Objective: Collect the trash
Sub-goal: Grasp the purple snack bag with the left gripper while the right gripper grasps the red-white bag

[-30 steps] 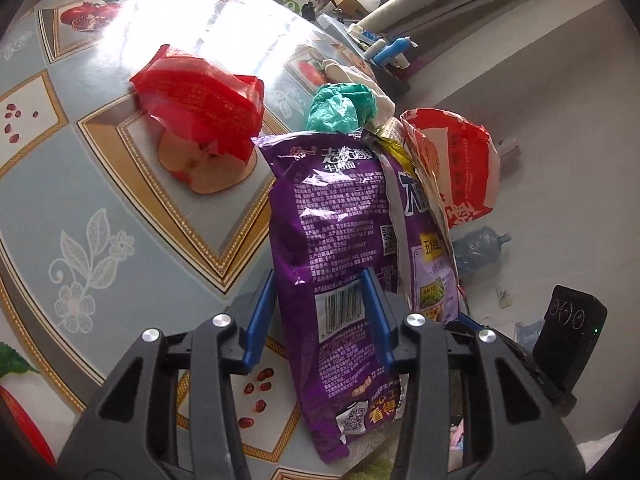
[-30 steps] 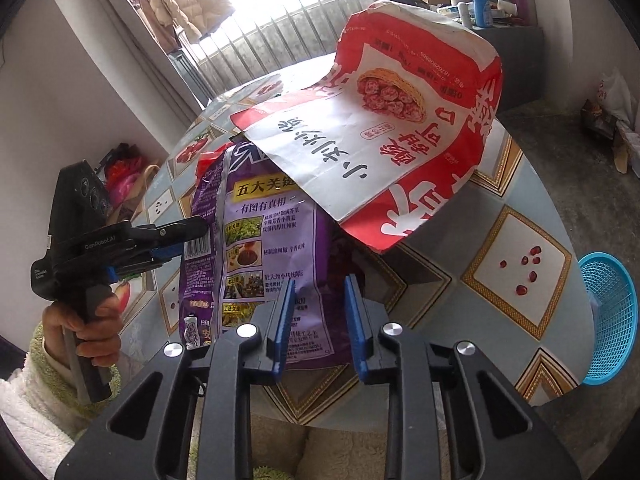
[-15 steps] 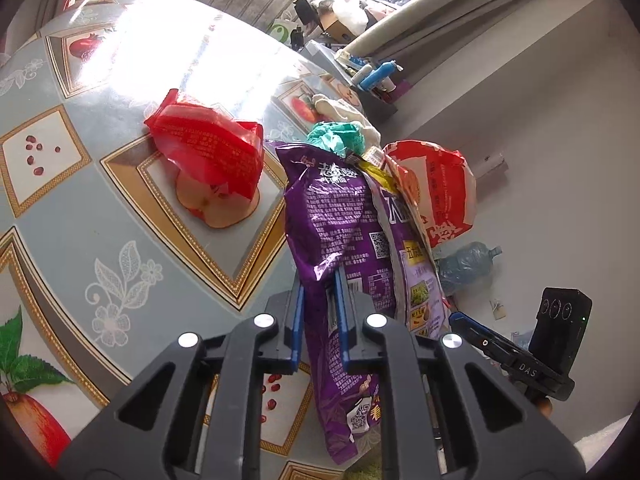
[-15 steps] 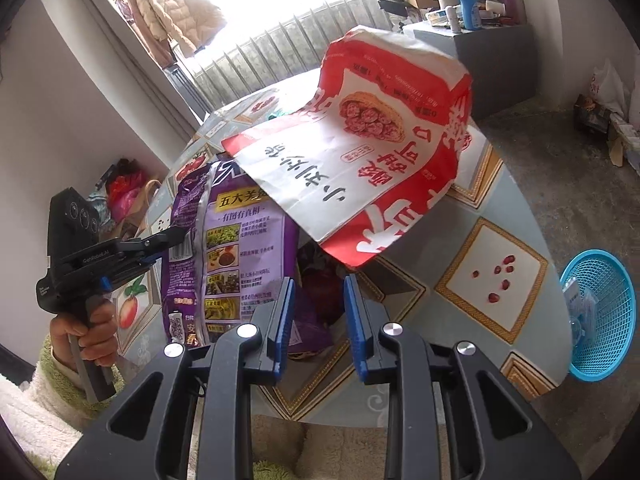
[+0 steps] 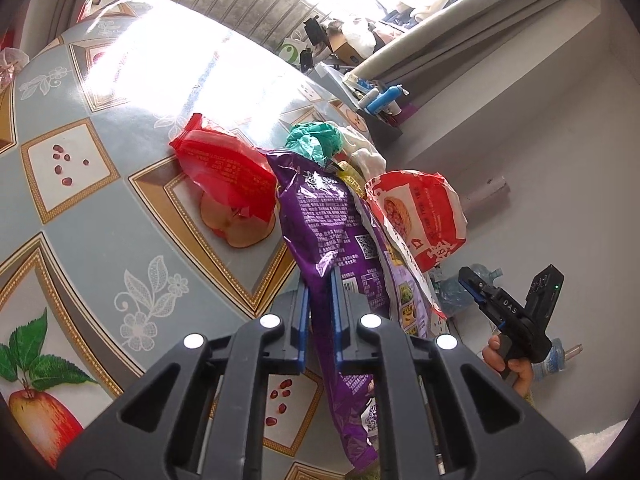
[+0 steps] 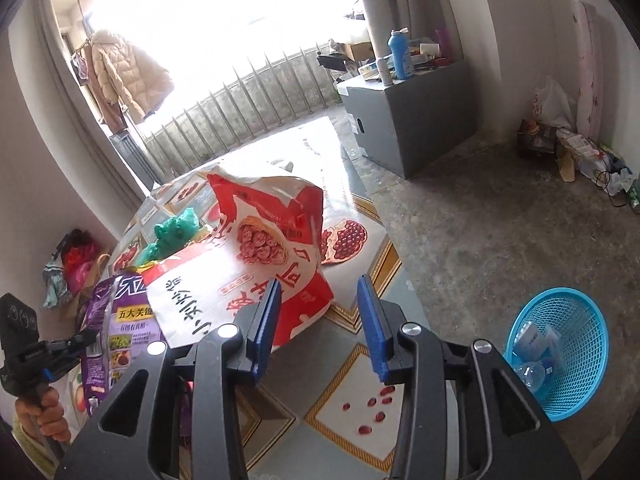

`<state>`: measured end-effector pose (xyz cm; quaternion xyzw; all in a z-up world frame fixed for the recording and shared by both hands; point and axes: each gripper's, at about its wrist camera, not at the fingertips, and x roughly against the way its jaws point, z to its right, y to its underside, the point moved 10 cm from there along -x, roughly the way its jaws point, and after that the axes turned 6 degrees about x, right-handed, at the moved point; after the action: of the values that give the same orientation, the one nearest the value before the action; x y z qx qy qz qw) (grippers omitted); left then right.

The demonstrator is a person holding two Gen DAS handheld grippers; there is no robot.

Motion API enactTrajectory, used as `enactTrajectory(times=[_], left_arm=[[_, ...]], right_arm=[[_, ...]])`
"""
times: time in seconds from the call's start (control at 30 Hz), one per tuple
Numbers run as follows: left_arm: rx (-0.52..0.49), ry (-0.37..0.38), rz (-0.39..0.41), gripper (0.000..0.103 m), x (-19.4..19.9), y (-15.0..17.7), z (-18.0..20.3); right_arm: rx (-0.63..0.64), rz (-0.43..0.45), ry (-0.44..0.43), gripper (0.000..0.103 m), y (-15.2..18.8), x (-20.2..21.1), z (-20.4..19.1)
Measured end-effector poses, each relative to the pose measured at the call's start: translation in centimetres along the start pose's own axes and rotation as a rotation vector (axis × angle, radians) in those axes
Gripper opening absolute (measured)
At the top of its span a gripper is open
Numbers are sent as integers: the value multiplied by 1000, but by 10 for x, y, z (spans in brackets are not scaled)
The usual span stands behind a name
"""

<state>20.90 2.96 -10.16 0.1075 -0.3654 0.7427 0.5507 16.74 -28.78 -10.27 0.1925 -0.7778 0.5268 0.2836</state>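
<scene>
Purple wrapper (image 5: 316, 232) hung pinched in the left gripper (image 5: 319, 316); right gripper (image 6: 320, 320) was opening, empty. Slick film might slip free; the red-and-white bag (image 6: 256, 264) could topple.

- Left black hand-held gripper with blue pads (image 5: 319, 316): jaws nearly together, pads pressed on both faces of a crinkly purple foil snack bag (image 5: 320, 224); it points downward at a slant toward the table.
- Seen from the right wrist view, the left hand (image 6: 42, 410) is wrapped round its pistol grip at the lower left; a pale fuzzy sleeve shows below it.
- Right black hand-held gripper with blue pads (image 6: 320, 320): jaws opening, a clear gap between the pads, nothing pinched; it tilts downward.
- Seen from the left wrist view, the right hand (image 5: 510, 364) grips its handle at the lower right, fingers curled.
</scene>
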Motion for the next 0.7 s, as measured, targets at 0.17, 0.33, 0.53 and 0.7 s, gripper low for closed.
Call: enactTrajectory(times=[0.17,0.33,0.53,0.7], left_arm=[[-6,-19,8,8,2,3,-1],[-15,-38,11,8,3,4,1],[-30,-43,15,8,4,4,3],[-32,-38,15,8,4,5,3]], right_arm=[[-6,-33,-13,39,-2,-35,2],[-9,-58,-20,29,5,-52,2],[18,-68,-29,5,18,-40,-2],[20,-76,-35,4,32,-16,1]])
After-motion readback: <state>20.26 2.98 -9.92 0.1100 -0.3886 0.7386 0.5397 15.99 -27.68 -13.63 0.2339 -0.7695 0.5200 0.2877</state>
